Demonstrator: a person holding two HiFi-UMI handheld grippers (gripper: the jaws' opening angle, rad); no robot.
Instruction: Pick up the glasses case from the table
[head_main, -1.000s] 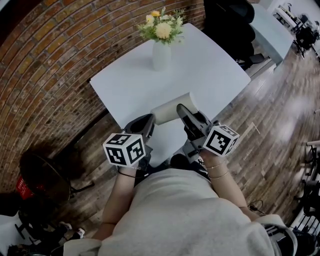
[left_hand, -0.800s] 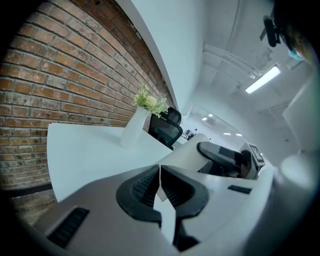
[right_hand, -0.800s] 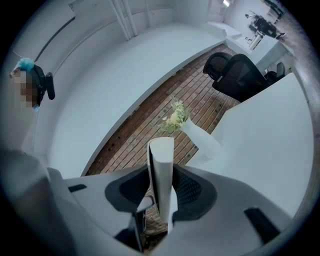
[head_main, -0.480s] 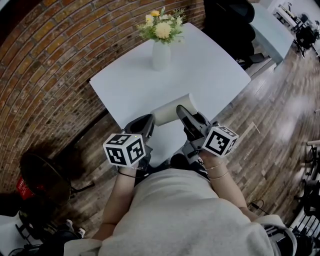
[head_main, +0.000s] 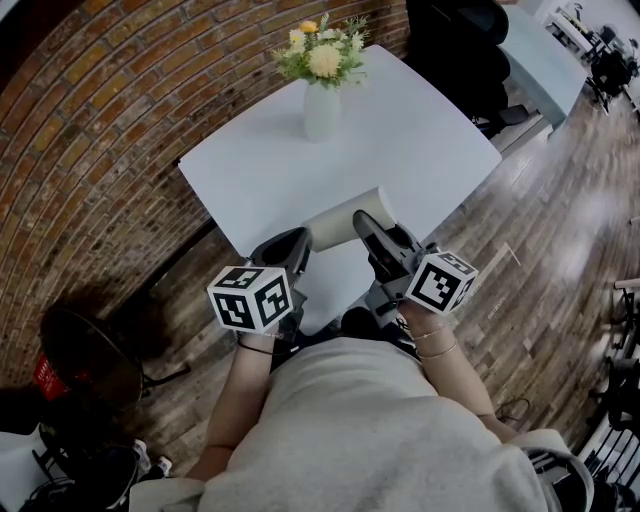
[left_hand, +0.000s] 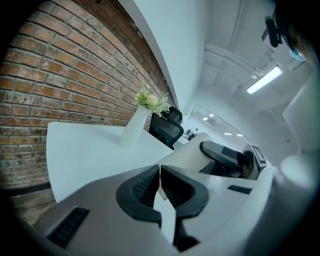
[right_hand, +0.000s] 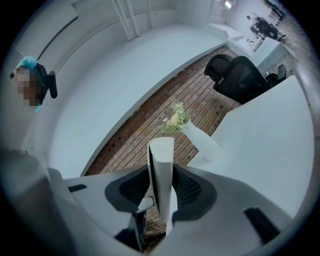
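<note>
The right claw (right_hand: 160, 189) clamped the glasses case (right_hand: 161, 160) edgewise for lifting off the counter (head_main: 400, 140); the left claw (left_hand: 160, 180) sat closed, empty.

A white vase (head_main: 323, 110) of yellow flowers (head_main: 324, 55) stands near a brick wall (head_main: 100, 130); a black office chair (right_hand: 243, 79) sits beyond.

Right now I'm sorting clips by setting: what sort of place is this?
Likely an office or workshop: a white table beside a brick wall, black office chairs beyond it, ceiling strip lights.
</note>
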